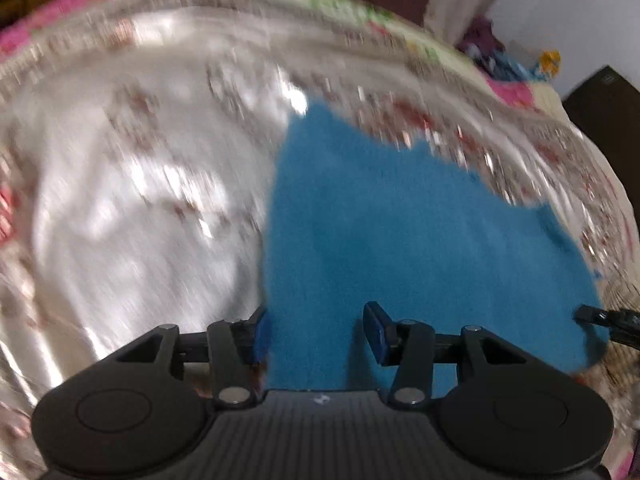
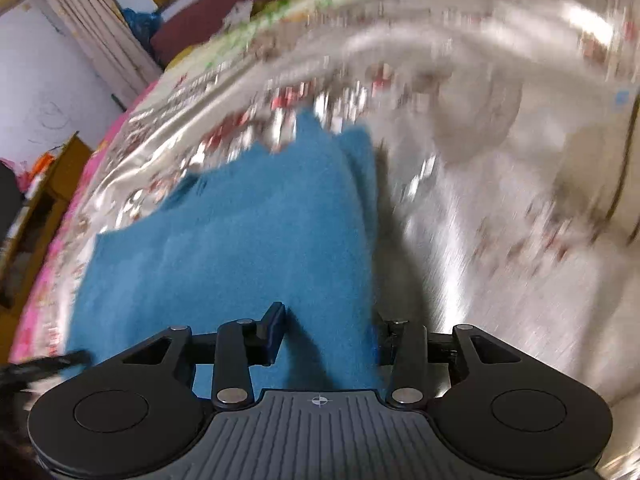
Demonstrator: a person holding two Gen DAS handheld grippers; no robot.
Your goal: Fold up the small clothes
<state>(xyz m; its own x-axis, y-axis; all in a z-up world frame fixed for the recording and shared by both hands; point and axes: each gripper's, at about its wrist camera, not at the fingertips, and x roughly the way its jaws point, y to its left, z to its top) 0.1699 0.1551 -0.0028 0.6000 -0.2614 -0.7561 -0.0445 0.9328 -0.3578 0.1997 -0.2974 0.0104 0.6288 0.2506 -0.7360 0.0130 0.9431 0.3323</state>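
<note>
A small blue fuzzy garment (image 1: 420, 232) lies on a shiny floral bedcover (image 1: 132, 200). My left gripper (image 1: 318, 336) is open, its jaws wide apart over the garment's near left edge, with cloth between them. My right gripper (image 2: 328, 334) is open too, astride the garment's (image 2: 240, 240) near right edge; its right finger is partly hidden behind the cloth. A second layer of the garment shows along its far right edge. Both views are motion-blurred. The tip of the right gripper (image 1: 600, 316) shows in the left wrist view.
The silvery floral bedcover (image 2: 500, 240) spreads to both sides of the garment. A pink patterned blanket (image 1: 60, 8) borders it. A wooden cabinet (image 2: 44, 200) stands at the left, dark furniture (image 1: 608, 104) at the right, and curtains (image 2: 92, 32) hang behind.
</note>
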